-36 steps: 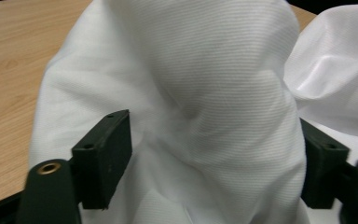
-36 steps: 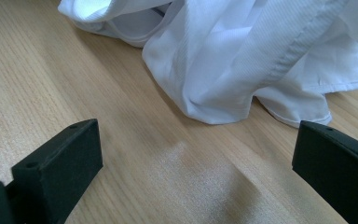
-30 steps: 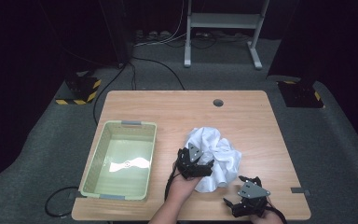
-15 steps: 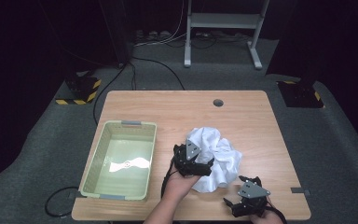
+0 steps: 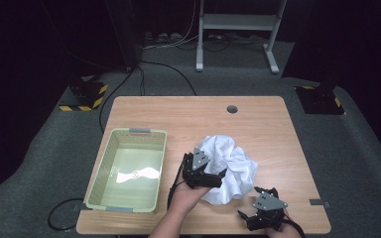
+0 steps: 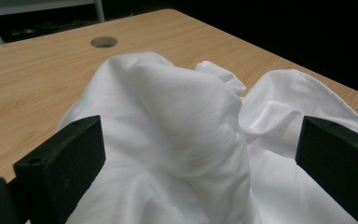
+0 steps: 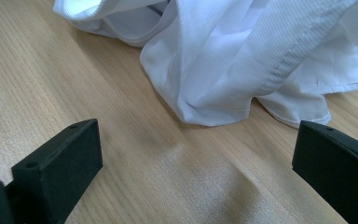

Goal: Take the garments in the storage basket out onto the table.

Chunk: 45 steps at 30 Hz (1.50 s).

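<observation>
Your left gripper (image 5: 209, 174) straddles the white cloth (image 5: 230, 166) with fingers spread, right gripper (image 5: 258, 218) fingers released over bare table (image 5: 188, 116).

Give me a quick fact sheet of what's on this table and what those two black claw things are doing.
Surface: wooden table with a round hole near its far edge
Cloth: crumpled white cloth, heaped right of centre
Container: pale green bin on the table's left side, nothing in it
Left gripper: jaws wide open, straddling the near-left edge of the cloth
Right gripper: jaws wide open, over bare wood at the near edge, short of the cloth
Likely next move: left gripper closes on the cloth
</observation>
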{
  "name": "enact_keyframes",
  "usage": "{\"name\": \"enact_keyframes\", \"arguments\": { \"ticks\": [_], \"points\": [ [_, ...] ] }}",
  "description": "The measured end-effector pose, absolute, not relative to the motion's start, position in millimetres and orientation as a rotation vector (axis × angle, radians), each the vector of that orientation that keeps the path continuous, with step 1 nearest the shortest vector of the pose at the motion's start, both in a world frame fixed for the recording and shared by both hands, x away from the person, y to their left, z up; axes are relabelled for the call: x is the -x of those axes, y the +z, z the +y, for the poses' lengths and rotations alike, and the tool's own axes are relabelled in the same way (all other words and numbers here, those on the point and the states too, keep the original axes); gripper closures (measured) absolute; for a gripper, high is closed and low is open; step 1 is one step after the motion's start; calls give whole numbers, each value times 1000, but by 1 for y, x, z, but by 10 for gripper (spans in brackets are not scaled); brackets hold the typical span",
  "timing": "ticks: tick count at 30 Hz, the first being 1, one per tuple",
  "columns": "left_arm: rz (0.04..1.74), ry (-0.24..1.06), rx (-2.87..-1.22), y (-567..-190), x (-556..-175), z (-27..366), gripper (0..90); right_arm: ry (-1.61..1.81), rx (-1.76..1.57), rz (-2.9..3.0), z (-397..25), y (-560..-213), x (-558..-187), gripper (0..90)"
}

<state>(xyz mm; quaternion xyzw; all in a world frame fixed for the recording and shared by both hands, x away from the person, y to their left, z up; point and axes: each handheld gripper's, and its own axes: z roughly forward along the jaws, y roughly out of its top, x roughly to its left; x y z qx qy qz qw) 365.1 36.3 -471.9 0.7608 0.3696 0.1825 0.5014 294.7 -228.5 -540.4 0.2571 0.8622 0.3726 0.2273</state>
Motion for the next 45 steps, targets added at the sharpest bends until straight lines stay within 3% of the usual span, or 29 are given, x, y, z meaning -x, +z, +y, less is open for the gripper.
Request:
{"name": "enact_keyframes", "arguments": {
  "ticks": [45],
  "points": [
    [965, 455, -1760, -456, -300, 104, 9, 1011, -696, 2377, -227, -541, -294, 9]
  ]
}}
